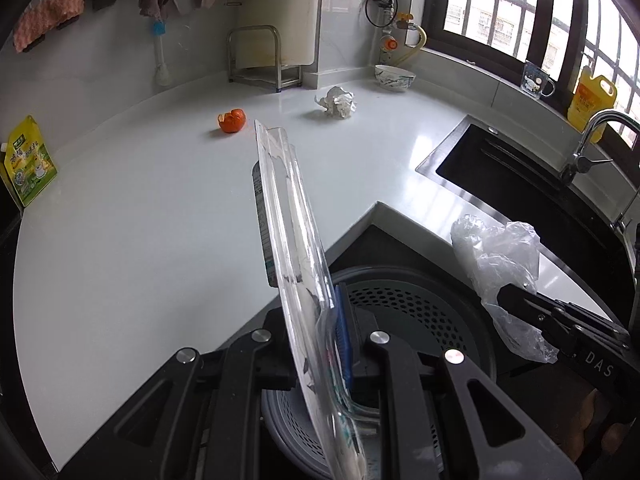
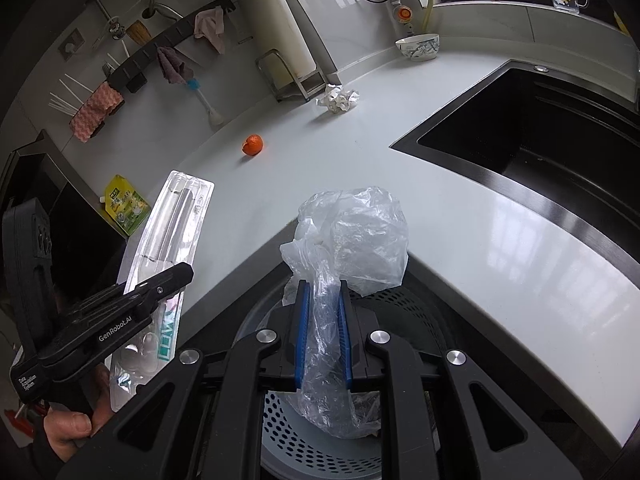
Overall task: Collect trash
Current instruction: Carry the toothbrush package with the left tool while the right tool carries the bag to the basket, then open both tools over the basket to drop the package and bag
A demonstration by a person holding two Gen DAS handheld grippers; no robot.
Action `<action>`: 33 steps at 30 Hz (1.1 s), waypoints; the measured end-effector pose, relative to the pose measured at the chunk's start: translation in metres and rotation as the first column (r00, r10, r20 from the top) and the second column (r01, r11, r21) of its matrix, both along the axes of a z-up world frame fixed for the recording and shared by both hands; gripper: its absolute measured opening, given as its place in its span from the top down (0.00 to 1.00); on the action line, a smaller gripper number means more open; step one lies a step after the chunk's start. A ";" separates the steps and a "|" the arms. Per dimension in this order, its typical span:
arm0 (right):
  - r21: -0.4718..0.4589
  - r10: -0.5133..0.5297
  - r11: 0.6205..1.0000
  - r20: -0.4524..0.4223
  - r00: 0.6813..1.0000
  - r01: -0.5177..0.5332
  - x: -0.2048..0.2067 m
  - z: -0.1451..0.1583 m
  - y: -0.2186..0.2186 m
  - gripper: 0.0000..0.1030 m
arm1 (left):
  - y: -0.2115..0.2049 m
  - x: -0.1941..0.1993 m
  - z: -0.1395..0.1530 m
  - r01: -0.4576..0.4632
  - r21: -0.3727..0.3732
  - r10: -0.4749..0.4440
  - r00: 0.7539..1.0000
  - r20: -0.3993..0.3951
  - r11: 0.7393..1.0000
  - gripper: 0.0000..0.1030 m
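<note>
My left gripper [image 1: 326, 312] is shut on a clear plastic blister pack [image 1: 288, 216], held edge-on above the grey perforated trash bin [image 1: 420, 304]. The pack also shows in the right wrist view [image 2: 168, 236]. My right gripper [image 2: 324, 304] is shut on a crumpled clear plastic bag [image 2: 352, 240], hanging over the same bin [image 2: 312, 436]; the bag also shows in the left wrist view [image 1: 500, 256]. On the white counter [image 1: 140, 220] lie an orange peel [image 1: 232, 120] and a crumpled white paper ball [image 1: 338, 102], both far from the grippers.
A black sink [image 1: 500, 168] with a faucet [image 1: 592, 140] is at the right. A bowl [image 1: 395, 77], a metal rack [image 1: 260, 56], a green-yellow pouch [image 1: 26, 160], an oil bottle [image 1: 592, 100] and a glass mug [image 1: 538, 80] stand around the counter's back edge.
</note>
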State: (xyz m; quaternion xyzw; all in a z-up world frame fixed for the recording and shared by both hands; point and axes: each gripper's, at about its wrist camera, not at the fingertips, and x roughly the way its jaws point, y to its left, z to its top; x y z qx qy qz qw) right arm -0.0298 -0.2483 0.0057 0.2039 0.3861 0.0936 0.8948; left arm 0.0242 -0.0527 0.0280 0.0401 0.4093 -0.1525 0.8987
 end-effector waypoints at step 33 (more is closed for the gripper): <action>-0.028 0.034 0.999 -0.182 0.983 -0.040 -0.034 -0.070 0.023 0.87 | -0.021 -0.044 -0.075 0.153 0.071 -0.138 0.975 -0.176 0.986 0.83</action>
